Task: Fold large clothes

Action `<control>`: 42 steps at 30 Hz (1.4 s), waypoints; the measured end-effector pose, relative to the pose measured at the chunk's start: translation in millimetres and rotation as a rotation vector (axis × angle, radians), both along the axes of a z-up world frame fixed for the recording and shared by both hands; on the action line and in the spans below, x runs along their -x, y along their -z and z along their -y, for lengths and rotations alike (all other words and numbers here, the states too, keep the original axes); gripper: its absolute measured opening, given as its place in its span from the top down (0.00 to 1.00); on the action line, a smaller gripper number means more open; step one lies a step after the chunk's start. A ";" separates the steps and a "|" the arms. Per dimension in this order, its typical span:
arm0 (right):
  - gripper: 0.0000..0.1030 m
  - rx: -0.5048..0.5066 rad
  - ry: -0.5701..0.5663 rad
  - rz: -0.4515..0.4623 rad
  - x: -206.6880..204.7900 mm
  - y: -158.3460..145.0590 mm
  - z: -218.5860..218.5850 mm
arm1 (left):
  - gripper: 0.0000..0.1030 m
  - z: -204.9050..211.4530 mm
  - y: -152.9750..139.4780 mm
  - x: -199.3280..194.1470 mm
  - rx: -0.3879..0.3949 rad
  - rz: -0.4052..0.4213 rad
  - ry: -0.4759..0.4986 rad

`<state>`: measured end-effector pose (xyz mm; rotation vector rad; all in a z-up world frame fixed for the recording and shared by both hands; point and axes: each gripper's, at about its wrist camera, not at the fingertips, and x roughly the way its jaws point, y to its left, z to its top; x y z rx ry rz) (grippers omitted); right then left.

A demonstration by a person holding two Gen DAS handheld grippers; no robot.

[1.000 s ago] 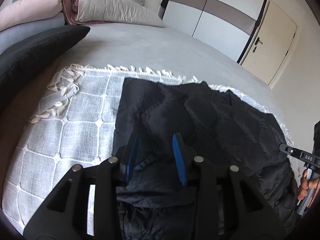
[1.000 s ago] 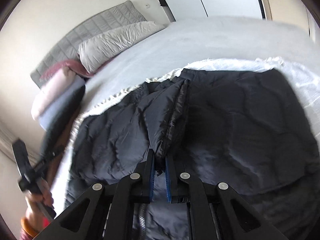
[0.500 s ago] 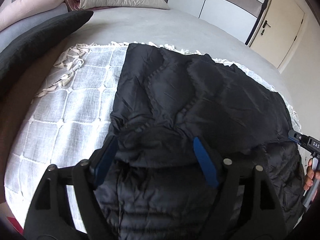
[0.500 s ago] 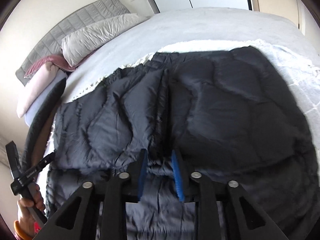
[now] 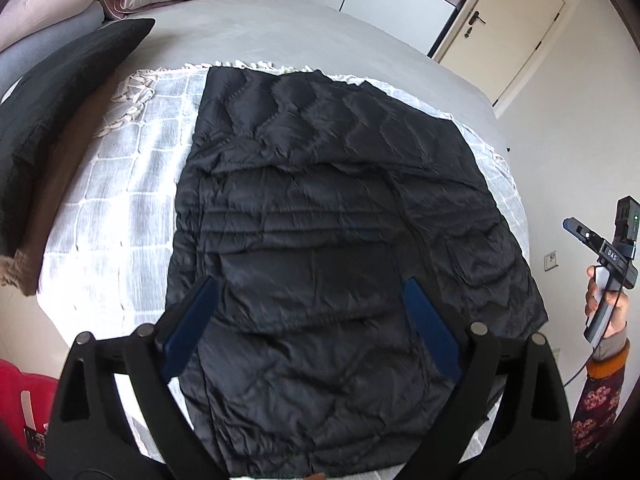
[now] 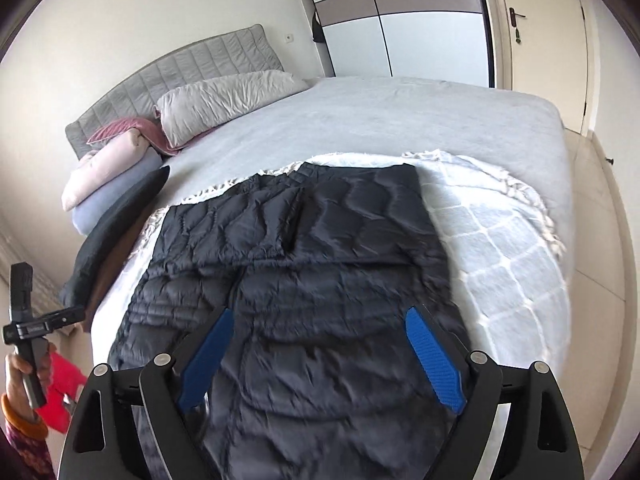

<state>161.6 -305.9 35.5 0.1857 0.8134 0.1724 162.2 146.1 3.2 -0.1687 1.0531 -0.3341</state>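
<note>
A large black quilted jacket (image 5: 332,232) lies spread on a white checked throw (image 5: 120,208) on the bed, with its upper part folded down over the body. It also shows in the right wrist view (image 6: 320,264). My left gripper (image 5: 310,292) is open and empty, raised above the jacket's near end. My right gripper (image 6: 320,320) is open and empty too, raised above the near end. The right gripper also appears at the right edge of the left wrist view (image 5: 604,248), and the left one at the left edge of the right wrist view (image 6: 28,328).
Pillows (image 6: 224,100) and a dark cushion (image 5: 60,92) lie at the head of the bed. A grey headboard (image 6: 176,76), a wardrobe (image 6: 400,20) and a door (image 5: 504,28) stand beyond. A red object (image 6: 60,392) sits on the floor by the bed's near left side.
Both grippers have opened and let go of the jacket. They have pulled back and up from it. The jacket's folded part now lies flat on the body.
</note>
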 end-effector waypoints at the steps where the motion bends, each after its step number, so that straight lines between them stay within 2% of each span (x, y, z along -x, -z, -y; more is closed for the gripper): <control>1: 0.12 0.005 -0.003 -0.007 8.4 1.2 4.6 | 0.08 -0.2 -0.7 11.4 -0.006 -0.008 0.009; 6: 0.12 0.003 -0.025 -0.055 52.3 16.8 25.4 | 0.08 -11.5 3.0 64.0 -0.012 0.011 0.012; 12: 0.12 -0.005 -0.043 -0.119 84.4 52.5 41.5 | 0.08 -38.7 37.1 91.6 0.000 -0.023 -0.048; 14: 0.12 -0.018 -0.041 -0.148 91.6 68.7 46.6 | 0.08 -49.1 51.8 92.4 0.005 -0.044 -0.072; 16: 0.12 -0.034 -0.031 -0.178 95.5 84.5 52.2 | 0.08 -60.9 60.3 92.7 0.016 -0.031 -0.121; 19: 0.12 -0.061 -0.012 -0.211 97.7 104.9 59.4 | 0.08 -78.4 74.7 91.1 0.110 -0.044 -0.156; 20: 0.12 -0.069 -0.004 -0.218 97.8 110.0 62.1 | 0.08 -83.7 82.8 89.8 0.157 -0.065 -0.165; 22: 0.12 -0.087 0.015 -0.228 96.9 119.8 67.3 | 0.08 -87.3 98.0 86.7 0.201 -0.111 -0.170; 26: 0.12 -0.126 0.052 -0.237 95.2 132.4 76.0 | 0.10 -84.7 127.9 84.7 0.207 -0.200 -0.164; 29: 0.12 -0.150 0.073 -0.238 94.4 139.7 82.3 | 0.11 -80.5 130.4 90.8 0.183 -0.175 -0.152; 32: 0.14 -0.177 0.069 -0.246 91.8 143.7 83.1 | 0.19 -76.7 129.7 93.5 0.156 -0.179 -0.149; 37: 0.43 -0.178 0.035 -0.227 90.1 139.9 74.9 | 0.48 -69.3 125.3 97.9 0.169 -0.206 -0.122; 38: 0.58 -0.187 0.023 -0.229 89.7 140.3 73.8 | 0.51 -68.2 125.0 99.0 0.169 -0.210 -0.120; 40: 0.79 -0.210 0.013 -0.235 89.3 141.3 73.1 | 0.69 -65.4 124.7 102.8 0.184 -0.221 -0.108; 42: 0.85 -0.231 0.011 -0.222 90.3 139.1 72.6 | 0.80 -63.6 122.4 105.5 0.203 -0.218 -0.105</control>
